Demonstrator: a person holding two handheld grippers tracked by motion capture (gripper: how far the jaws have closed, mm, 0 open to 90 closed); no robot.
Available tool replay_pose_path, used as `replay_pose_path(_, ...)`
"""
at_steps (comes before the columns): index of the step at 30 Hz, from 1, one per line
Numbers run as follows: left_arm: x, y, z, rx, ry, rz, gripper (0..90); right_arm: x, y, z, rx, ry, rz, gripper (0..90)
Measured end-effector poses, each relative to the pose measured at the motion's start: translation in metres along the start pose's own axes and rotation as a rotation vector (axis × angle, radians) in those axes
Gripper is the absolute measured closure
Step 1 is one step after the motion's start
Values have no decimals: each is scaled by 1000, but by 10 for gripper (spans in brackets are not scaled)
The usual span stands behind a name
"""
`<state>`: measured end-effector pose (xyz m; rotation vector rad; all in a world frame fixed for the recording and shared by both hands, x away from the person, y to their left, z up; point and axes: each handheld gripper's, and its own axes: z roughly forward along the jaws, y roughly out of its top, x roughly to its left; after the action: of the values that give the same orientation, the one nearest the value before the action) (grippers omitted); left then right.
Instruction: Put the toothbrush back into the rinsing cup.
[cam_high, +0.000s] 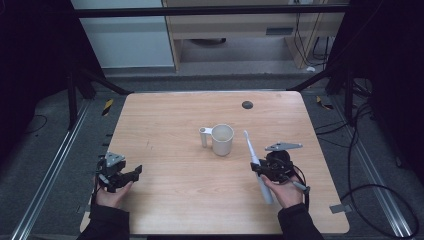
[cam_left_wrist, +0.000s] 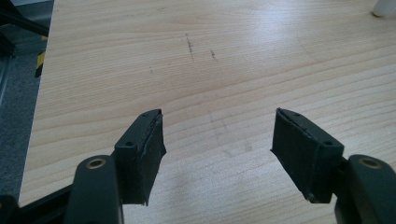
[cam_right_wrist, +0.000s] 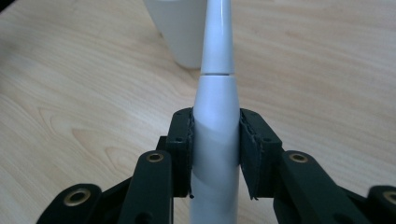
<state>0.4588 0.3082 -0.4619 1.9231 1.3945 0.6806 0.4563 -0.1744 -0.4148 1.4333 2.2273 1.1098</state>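
A white electric toothbrush (cam_high: 255, 162) is clamped in my right gripper (cam_high: 261, 169) at the table's right front, its brush head pointing up and away toward the cup. In the right gripper view both pads press on the toothbrush handle (cam_right_wrist: 215, 135), and the white cup (cam_right_wrist: 180, 30) stands just beyond. That white cup (cam_high: 222, 139), with a small handle on its left, sits near the middle of the table. My left gripper (cam_high: 134, 173) rests at the left front edge, open, with bare wood between its fingers (cam_left_wrist: 142, 154).
The wooden table (cam_high: 170, 130) has a small dark round hole (cam_high: 247, 104) near its far edge. Metal rails, black frame legs and cables lie on the floor around the table.
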Motion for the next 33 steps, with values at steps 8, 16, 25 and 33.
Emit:
replay_pose_path(8,0,0,0,-1,0,0,332,1,14,-5,-82,17,-5,674)
replay_pose_path(16,0,0,0,-1,-1,-1,332,7,25,-7,-153,26,-6,674)
replay_pose_path(25,0,0,0,-1,-2,-1,332,9,40,-11,-247,44,18,674)
replay_pose_path(33,0,0,1,1,-3,-1,332,9,53,-14,-345,44,52,673)
